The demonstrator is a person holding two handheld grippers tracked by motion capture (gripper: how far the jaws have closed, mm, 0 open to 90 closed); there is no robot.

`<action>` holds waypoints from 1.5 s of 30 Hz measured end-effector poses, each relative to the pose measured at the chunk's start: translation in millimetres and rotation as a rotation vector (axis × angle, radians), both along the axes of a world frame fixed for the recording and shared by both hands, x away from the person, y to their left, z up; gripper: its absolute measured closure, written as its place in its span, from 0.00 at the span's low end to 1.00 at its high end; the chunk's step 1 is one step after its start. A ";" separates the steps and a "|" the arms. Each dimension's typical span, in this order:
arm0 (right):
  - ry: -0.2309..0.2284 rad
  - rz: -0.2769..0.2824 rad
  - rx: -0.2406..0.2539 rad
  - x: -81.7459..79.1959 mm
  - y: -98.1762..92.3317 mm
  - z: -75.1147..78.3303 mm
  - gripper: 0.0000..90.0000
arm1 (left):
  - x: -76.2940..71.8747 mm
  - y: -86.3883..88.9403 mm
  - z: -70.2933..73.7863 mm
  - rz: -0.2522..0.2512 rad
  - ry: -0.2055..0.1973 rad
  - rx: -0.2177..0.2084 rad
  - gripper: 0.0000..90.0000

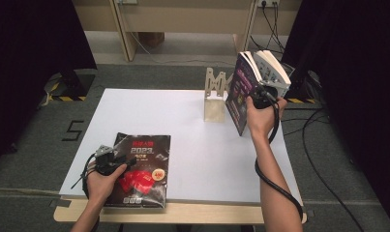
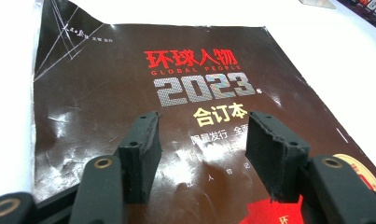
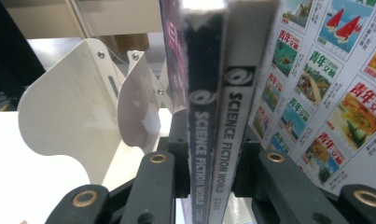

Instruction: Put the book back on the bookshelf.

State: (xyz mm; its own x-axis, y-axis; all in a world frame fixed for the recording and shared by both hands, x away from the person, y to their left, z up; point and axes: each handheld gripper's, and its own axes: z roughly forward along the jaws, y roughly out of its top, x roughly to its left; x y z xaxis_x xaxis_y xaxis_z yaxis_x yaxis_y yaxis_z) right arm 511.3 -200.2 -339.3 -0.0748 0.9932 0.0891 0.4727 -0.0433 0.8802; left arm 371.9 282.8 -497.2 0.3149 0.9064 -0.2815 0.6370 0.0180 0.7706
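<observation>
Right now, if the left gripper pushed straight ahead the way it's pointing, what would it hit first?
Most likely the dark magazine lying flat on the white table. The left gripper has its jaws open and angled down over the cover, with nothing between them. How far above the cover they are is hard to judge.

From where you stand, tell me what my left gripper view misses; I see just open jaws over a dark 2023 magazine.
Observer: The right gripper is clamped on a bundle of magazines, held upright above the table's far right.
Operator: Read me the spines.
Observer: In the right gripper view, two spines say Science Fiction World.
Operator: Report what stands beside them.
Observer: A pale wooden rack, just left of the bundle.
</observation>
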 end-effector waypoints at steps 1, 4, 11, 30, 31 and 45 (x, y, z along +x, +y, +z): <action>0.002 0.001 0.005 -0.2 0.6 0.1 0.83 | -0.2 -0.3 0.2 -0.002 0.000 -0.001 0.49; -0.003 0.000 0.002 -0.2 1.0 -0.6 0.80 | -0.8 -0.1 0.6 0.003 -0.001 -0.001 0.49; -0.011 -0.008 0.001 -0.7 -0.1 -2.9 0.74 | -0.4 0.4 0.4 0.003 -0.001 0.000 0.49; -0.021 -0.001 -0.009 -11.8 -1.6 -2.9 0.67 | -0.8 -0.1 0.5 0.004 -0.003 0.000 0.49; -0.023 -0.002 -0.004 -12.5 -1.4 -3.0 0.67 | -0.8 -0.1 0.5 0.004 -0.003 0.000 0.49; -0.032 -0.001 -0.004 -23.2 -4.6 -2.7 0.66 | -0.8 -0.2 0.4 0.005 -0.002 0.001 0.49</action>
State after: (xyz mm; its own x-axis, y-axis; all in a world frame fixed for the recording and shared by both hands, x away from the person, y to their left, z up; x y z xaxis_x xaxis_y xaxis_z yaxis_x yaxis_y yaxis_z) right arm 488.1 -204.8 -342.0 -0.0765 0.9937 0.0824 0.4442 -0.0401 0.8950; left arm 371.0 282.6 -496.7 0.3113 0.9082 -0.2797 0.6350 0.0202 0.7723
